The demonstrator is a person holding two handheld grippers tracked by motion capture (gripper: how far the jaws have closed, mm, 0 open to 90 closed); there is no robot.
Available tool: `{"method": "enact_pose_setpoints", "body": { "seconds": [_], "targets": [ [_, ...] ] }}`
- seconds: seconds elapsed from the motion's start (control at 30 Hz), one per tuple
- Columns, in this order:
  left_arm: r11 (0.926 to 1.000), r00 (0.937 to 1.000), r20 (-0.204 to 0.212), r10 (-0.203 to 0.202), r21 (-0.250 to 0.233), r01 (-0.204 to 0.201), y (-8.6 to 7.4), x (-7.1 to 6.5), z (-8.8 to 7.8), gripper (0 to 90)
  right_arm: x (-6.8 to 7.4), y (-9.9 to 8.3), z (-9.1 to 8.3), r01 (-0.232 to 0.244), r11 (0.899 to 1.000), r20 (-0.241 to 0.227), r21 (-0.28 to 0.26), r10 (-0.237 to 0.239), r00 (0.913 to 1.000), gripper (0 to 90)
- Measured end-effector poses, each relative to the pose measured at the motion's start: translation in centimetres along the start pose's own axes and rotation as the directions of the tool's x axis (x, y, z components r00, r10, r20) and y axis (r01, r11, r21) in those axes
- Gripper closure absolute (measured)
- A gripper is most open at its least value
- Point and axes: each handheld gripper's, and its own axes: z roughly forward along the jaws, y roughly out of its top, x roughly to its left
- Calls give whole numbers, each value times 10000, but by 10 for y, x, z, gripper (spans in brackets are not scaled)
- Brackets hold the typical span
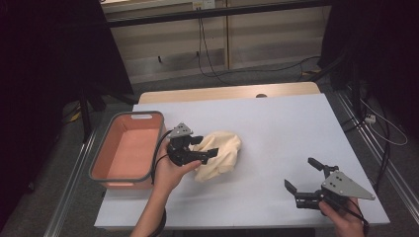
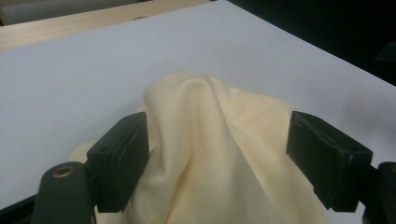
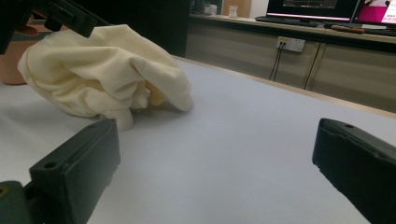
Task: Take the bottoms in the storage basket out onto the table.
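Cream cloth (image 1: 219,154) is straddled by the left gripper (image 1: 206,146), jaws apart and unpressed; closing on a fold seems required next, toward the basin (image 1: 127,149). The right gripper (image 1: 310,177) waits open.

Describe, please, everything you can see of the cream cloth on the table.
The cream cloth is a soft, matte fabric bunched into a rumpled heap with deep folds, lying on the white table just right of the pink bin. The left gripper sits at its left edge, jaws apart around a raised fold; one pad touches the fabric, the other stands clear. The right gripper is well away, open.
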Motion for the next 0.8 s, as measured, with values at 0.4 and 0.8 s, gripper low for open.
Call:
{"method": "enact_pose_setpoints", "body": {
  "seconds": [0.4,0.8],
  "targets": [
    [9998,9999,-74,-70,-169,69,-13,6,-10,197,0,0,0,-14,10000,-15,12,14,10000,5],
    [9995,9998,-176,-81,-291,76,-21,8,-18,191,0,-1,1,-10,10000,-44,20,10,10000,5]
  ]
}}
